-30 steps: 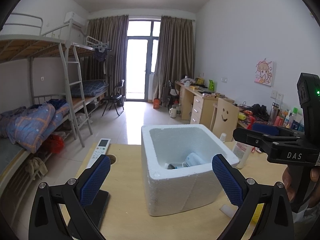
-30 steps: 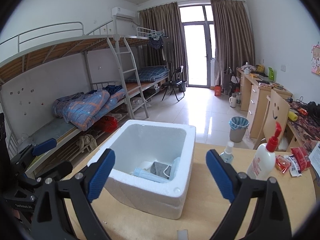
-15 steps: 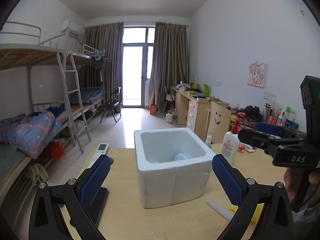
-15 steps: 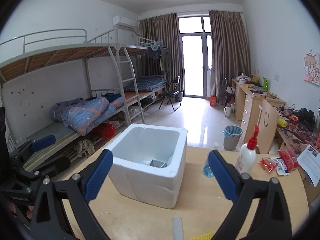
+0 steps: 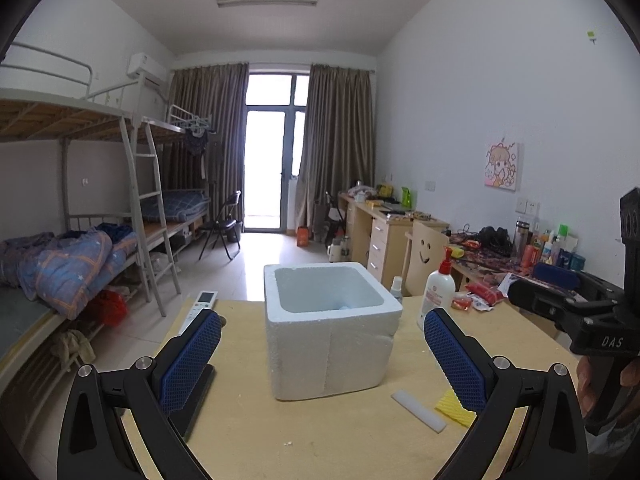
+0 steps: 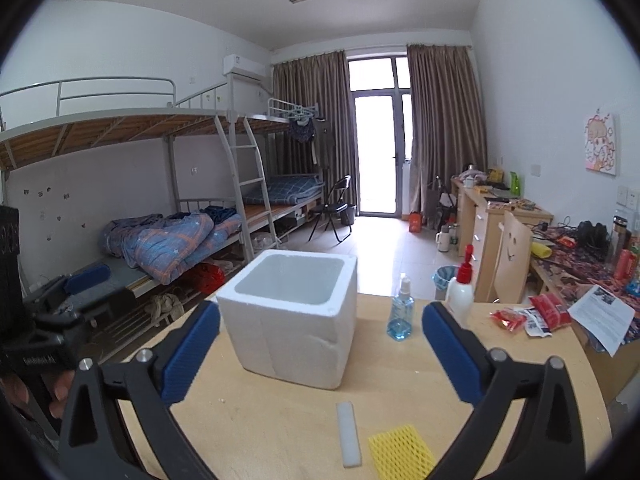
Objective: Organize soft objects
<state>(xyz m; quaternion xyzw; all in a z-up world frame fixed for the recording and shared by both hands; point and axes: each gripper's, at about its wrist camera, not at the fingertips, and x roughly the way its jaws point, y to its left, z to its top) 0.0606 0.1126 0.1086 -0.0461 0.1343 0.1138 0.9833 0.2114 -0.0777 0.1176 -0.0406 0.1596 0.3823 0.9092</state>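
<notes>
A white foam box (image 5: 330,328) stands open-topped on the wooden table (image 5: 340,440); it also shows in the right wrist view (image 6: 294,320). Its contents are hidden by the walls. A yellow foam net (image 6: 402,454) and a white foam strip (image 6: 349,434) lie in front of the box; the net (image 5: 454,408) and strip (image 5: 418,411) also show in the left wrist view. My left gripper (image 5: 322,354) is open and empty, back from the box. My right gripper (image 6: 320,354) is open and empty, above the near table.
A white pump bottle (image 5: 438,290) and a small blue spray bottle (image 6: 401,314) stand right of the box. A remote (image 5: 199,308) lies at the table's left. Red snack packets (image 6: 532,314) lie far right. A dark flat object (image 5: 196,398) sits near left.
Both grippers have drawn back and levelled, so the box looks smaller and its contents have dropped from sight. The foam strip and yellow net have come into view.
</notes>
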